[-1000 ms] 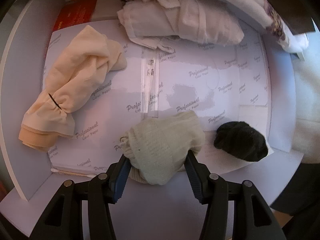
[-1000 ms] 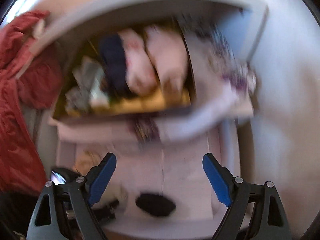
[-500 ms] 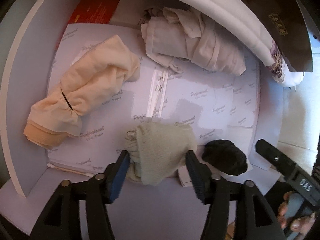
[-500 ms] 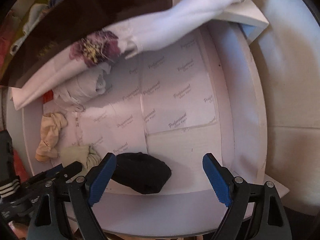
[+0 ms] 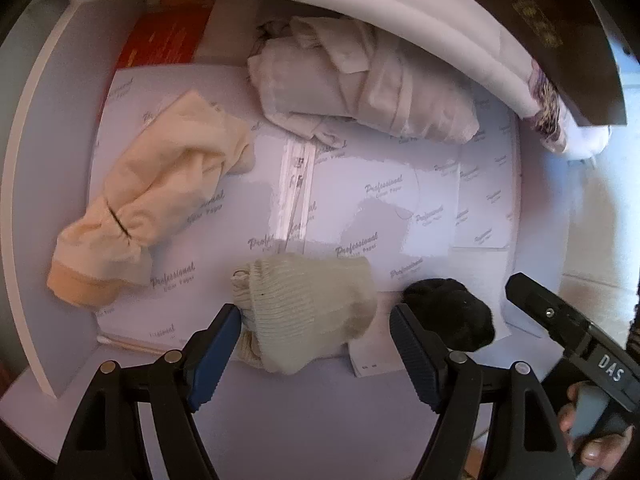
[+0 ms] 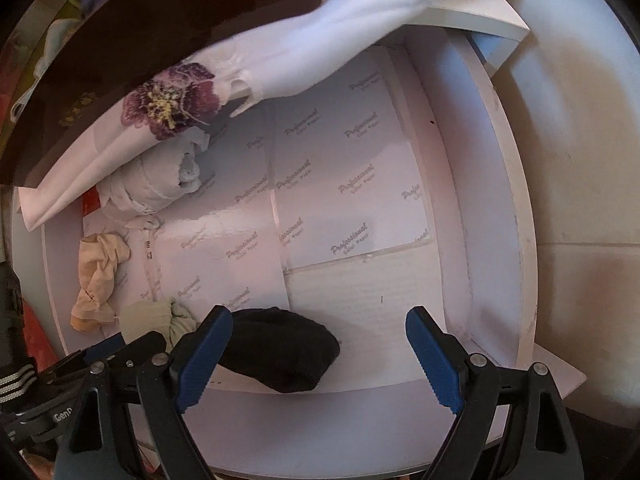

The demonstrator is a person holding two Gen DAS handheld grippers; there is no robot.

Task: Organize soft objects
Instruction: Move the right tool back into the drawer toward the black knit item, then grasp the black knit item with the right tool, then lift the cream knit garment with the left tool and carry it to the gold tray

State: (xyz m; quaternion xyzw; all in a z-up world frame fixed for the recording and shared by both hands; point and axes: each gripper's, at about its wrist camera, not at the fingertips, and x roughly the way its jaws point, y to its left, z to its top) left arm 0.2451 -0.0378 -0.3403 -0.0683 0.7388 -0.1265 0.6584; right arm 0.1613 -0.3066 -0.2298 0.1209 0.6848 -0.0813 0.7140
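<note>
Ribbed cream knit, the pale green-white sock bundle [image 5: 308,308], taken as landmark, lying near the front edge of a white shelf [image 5: 328,416] lined with printed paper sheets [image 5: 372,184]. Far left of the bundle: a peach stocking roll [image 5: 148,208], long axis slanting from lower left to upper right, darker cuff end pointing lower left toward the curved white side wall [image 5: 16,216]. Behind the bundle and to its right: a loose roll of off-white cloth [image 5: 360,92], long axis roughly crosswise, its back edge partly hidden under an overhanging white board [image 5: 360,12]; a red packet [image 5: 168,36] behind it, cut off by the same board. Bundle itself lying crosswise, folded knot end toward the left, rounded end toward the right. Left gripper [image 5: 316,344] straddling the bundle, jaws just opened wide, left pad at the knot end, right pad clear of the cloth, nothing clamped. Just right of the bundle: a black sock ball [image 6: 280,352], long axis crosswise, partly hidden behind the left blue pad of the right gripper [image 6: 320,354]. Right gripper spread wide, gripping nothing, sock touching or just beside one pad, cannot tell which. Right of the black sock: bare liner and plain shelf up to the right wall [image 6: 492,240], plenty of free room. Floral white fabric [image 6: 248,80] draped above, hiding the shelf's back left. Part of a hand [image 5: 596,436] at the lower right corner, mostly cut off.
</note>
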